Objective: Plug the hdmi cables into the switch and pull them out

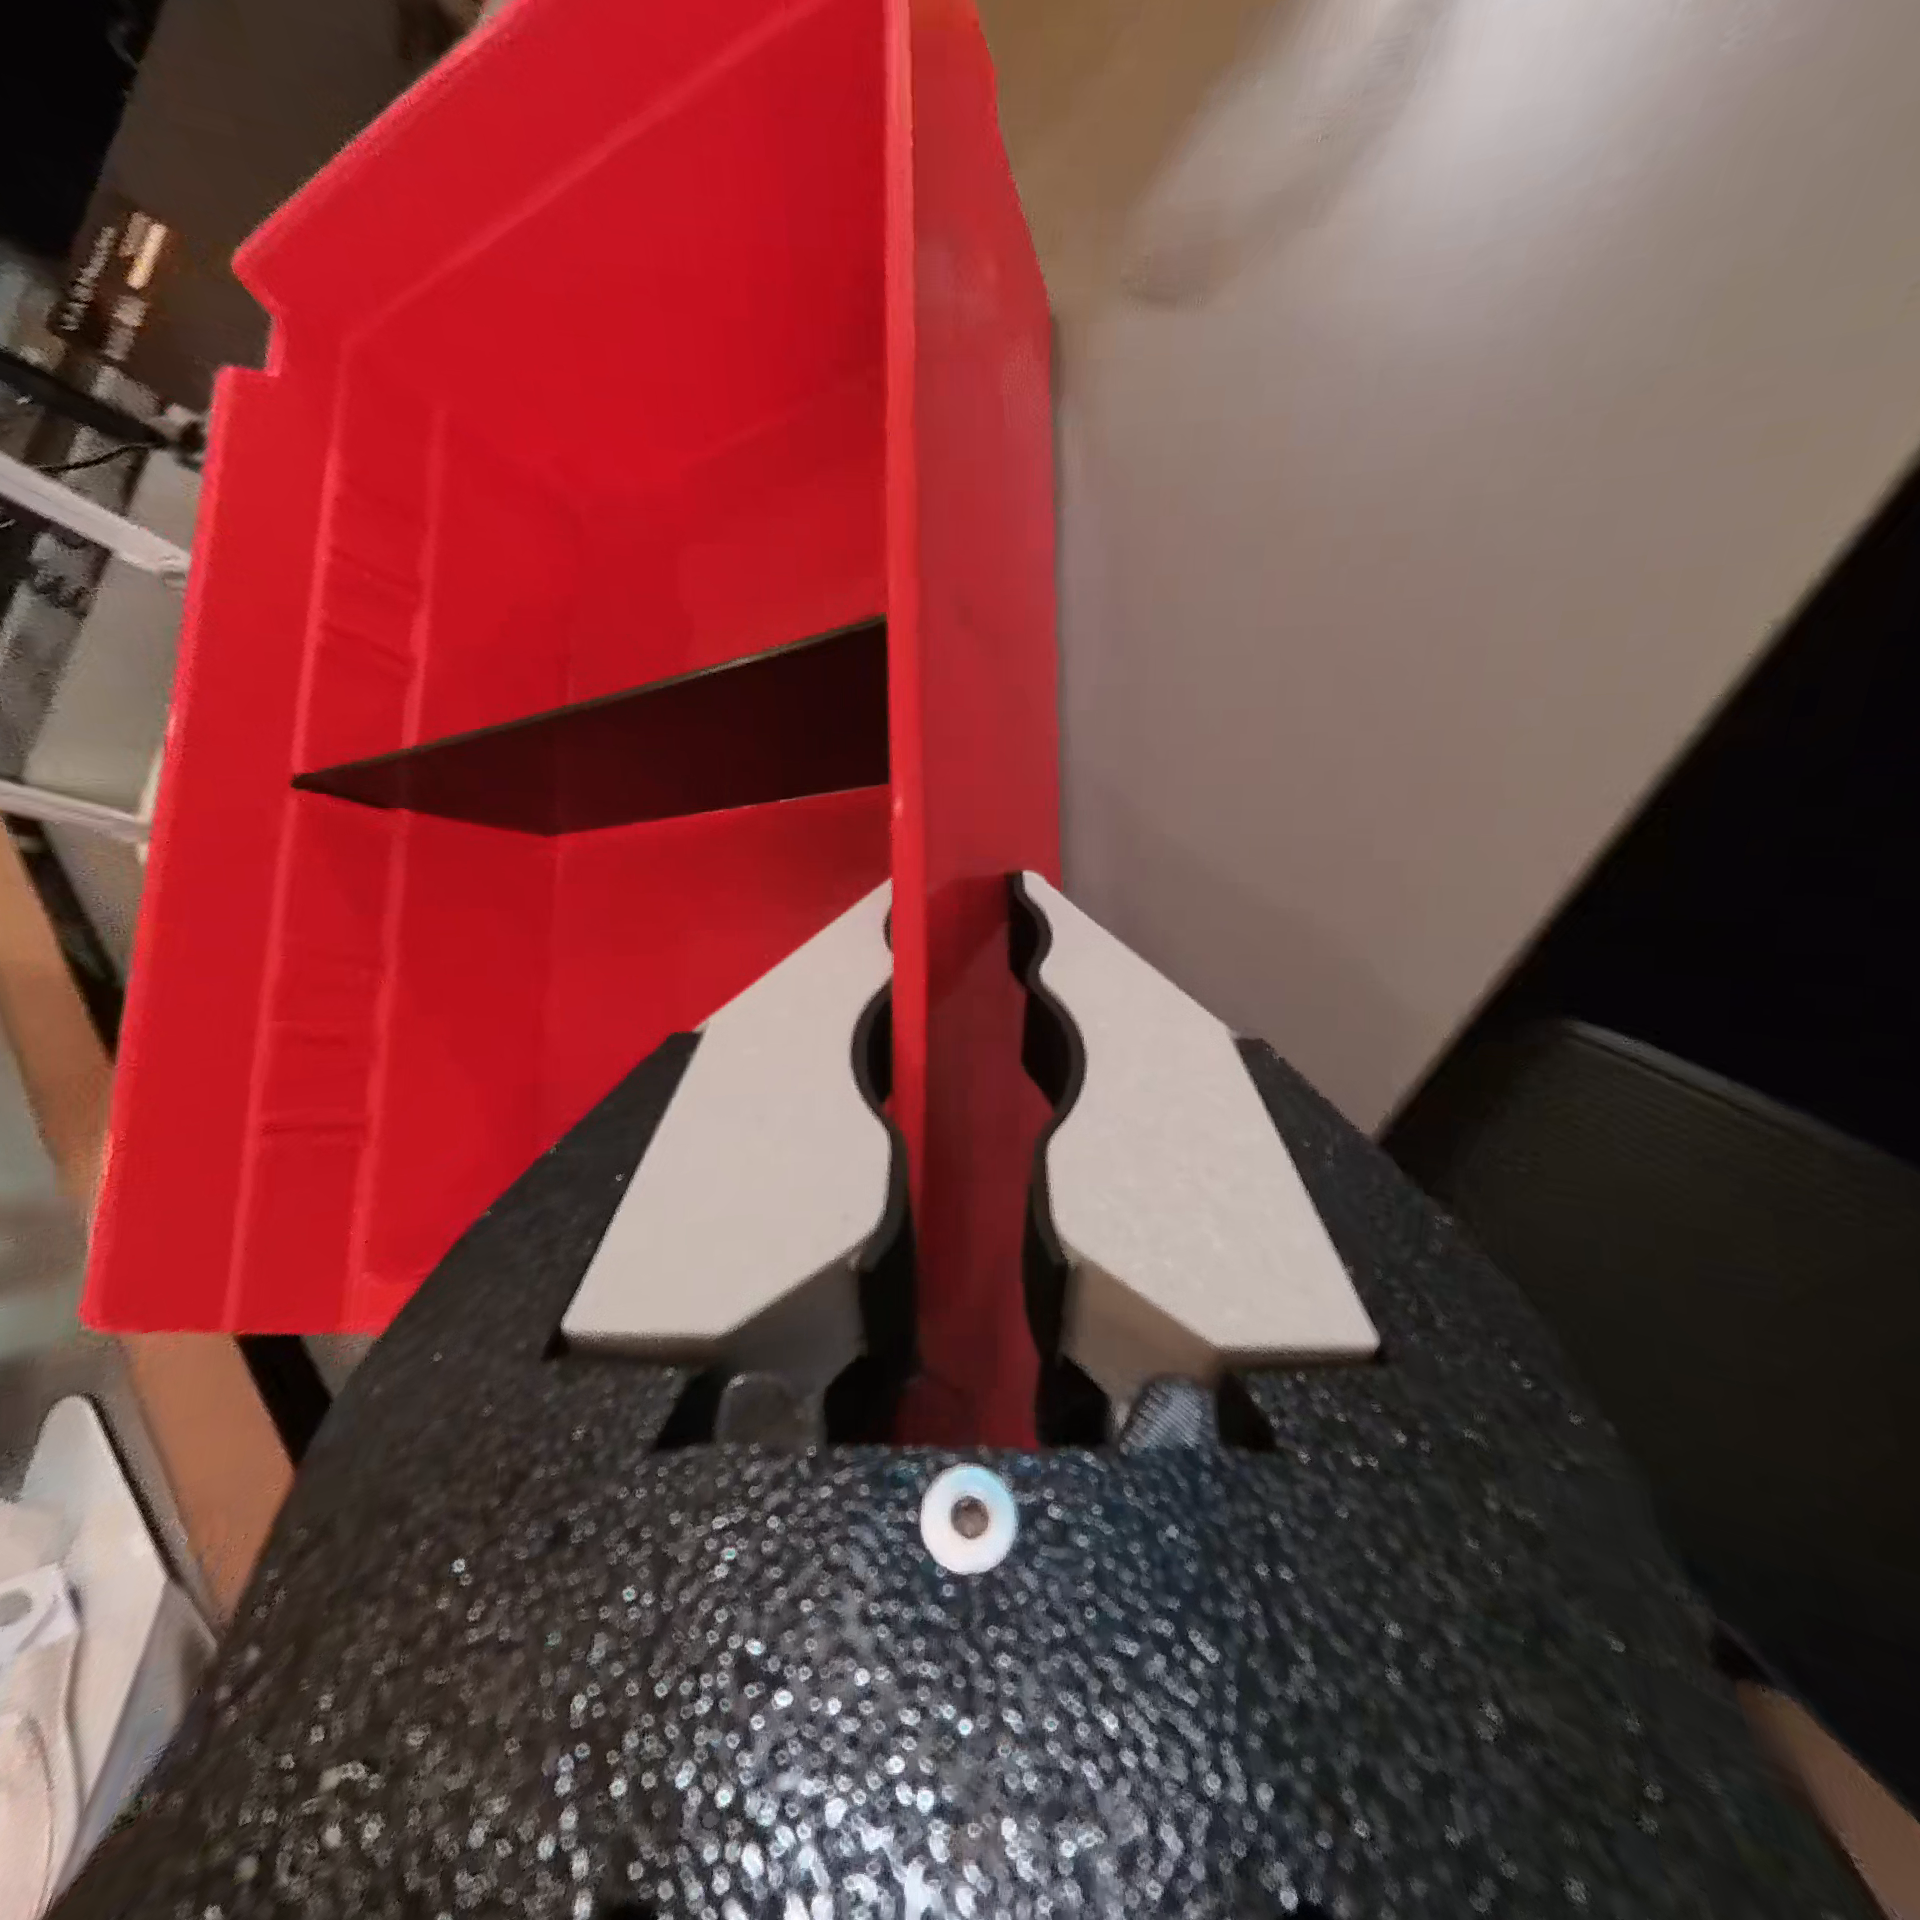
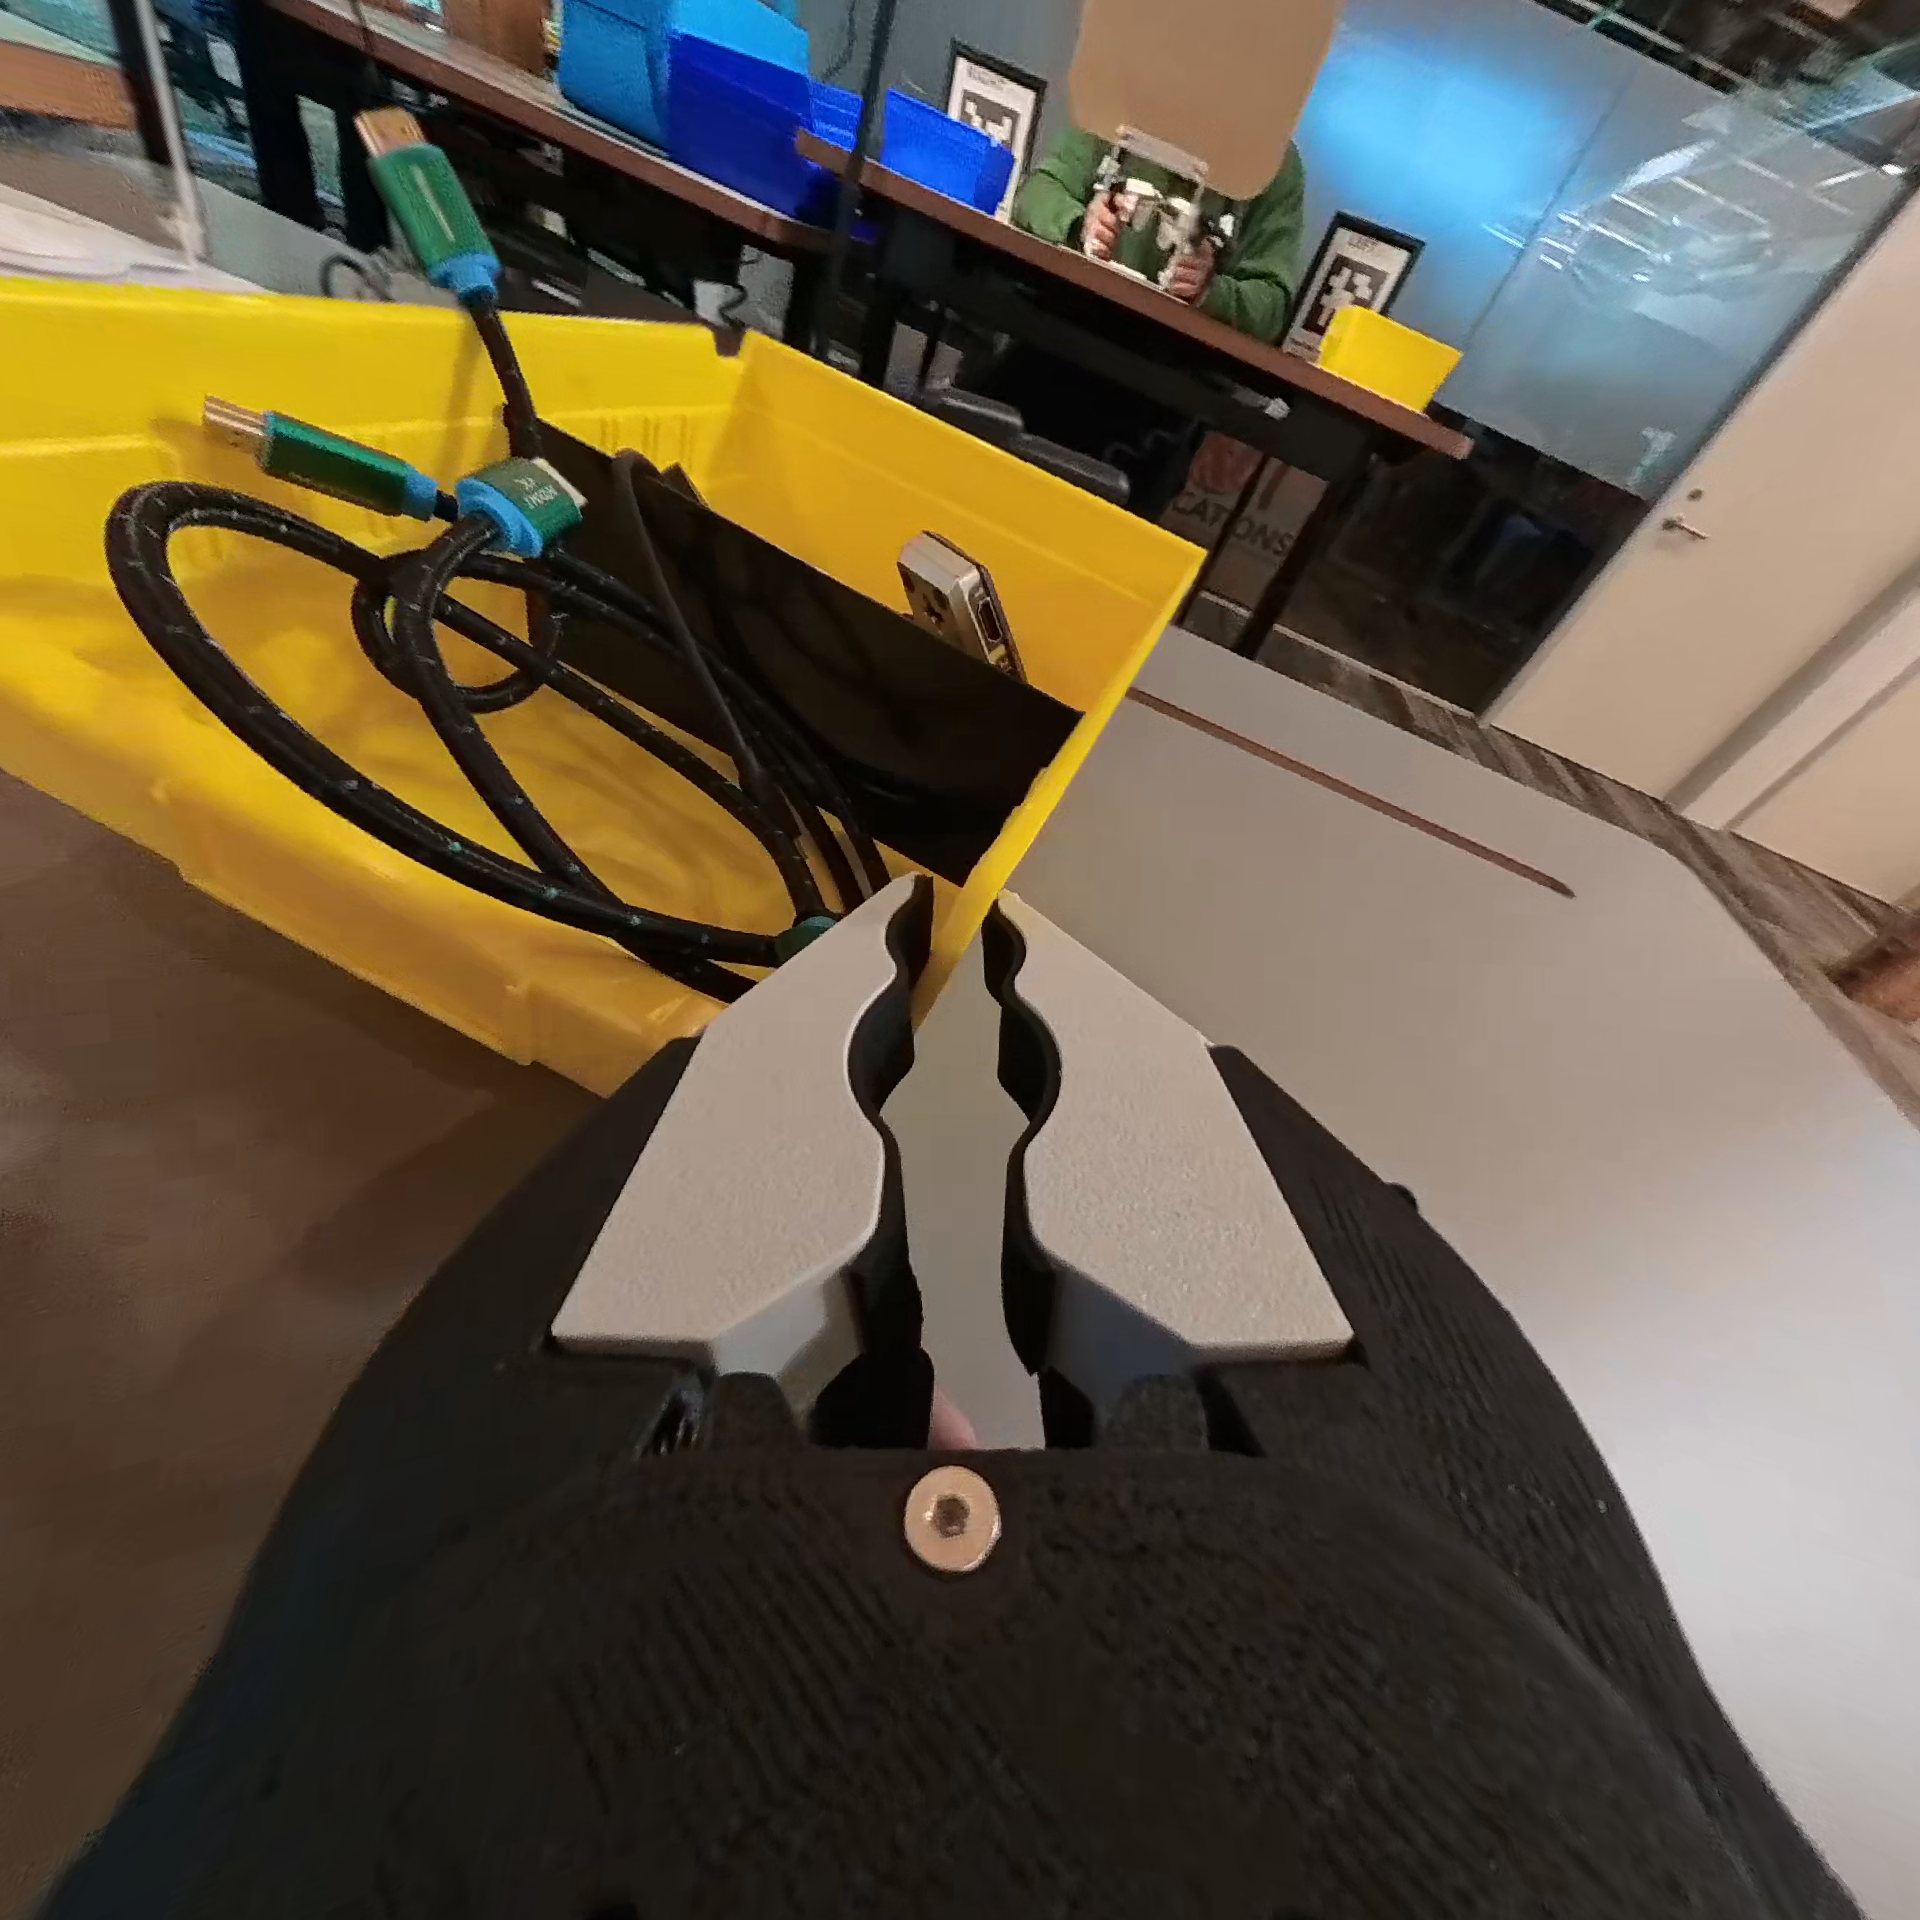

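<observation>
In the right wrist view my right gripper (image 2: 961, 899) is shut on the near corner wall of a yellow bin (image 2: 935, 488). The bin holds coiled black braided HDMI cables (image 2: 499, 769) with green-and-blue plugs (image 2: 332, 462); one plug (image 2: 431, 213) sticks up above the rim. A silver HDMI switch (image 2: 961, 608) leans behind a black divider (image 2: 831, 707) at the bin's far end. In the left wrist view my left gripper (image 1: 956, 894) is shut on the side wall of a red bin (image 1: 623, 468), which looks empty apart from a black divider (image 1: 675, 738).
The yellow bin rests on a brown tabletop (image 2: 208, 1143); a pale grey surface (image 2: 1455, 1039) lies to its right. Behind stands another table (image 2: 1143, 291) with blue bins (image 2: 727, 94), a small yellow bin (image 2: 1387, 353) and a person holding grippers. A black object (image 1: 1662, 1299) is at the left view's lower right. The left gripper's tips are roughly 45 cm from the right gripper's.
</observation>
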Demonstrator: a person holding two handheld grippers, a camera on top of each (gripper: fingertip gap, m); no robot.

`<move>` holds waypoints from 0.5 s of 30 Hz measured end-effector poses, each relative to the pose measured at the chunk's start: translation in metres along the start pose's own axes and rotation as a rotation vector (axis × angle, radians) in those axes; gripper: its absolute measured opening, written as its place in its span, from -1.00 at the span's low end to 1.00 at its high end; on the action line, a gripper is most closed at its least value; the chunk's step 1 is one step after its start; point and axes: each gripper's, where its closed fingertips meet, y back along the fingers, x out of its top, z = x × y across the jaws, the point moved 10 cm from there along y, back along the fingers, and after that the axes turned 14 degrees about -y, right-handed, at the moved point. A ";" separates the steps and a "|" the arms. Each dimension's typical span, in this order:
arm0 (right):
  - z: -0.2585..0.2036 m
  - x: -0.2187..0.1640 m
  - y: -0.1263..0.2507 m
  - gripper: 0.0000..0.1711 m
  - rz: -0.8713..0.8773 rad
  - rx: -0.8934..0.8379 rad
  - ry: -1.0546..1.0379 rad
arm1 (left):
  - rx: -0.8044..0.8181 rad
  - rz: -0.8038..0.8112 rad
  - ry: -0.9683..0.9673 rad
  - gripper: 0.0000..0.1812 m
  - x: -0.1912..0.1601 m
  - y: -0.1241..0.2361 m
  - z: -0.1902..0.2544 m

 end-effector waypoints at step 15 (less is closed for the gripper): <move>0.000 0.012 0.037 -0.62 0.239 -0.002 0.070 | -0.254 0.156 -0.190 -0.87 0.057 0.067 0.076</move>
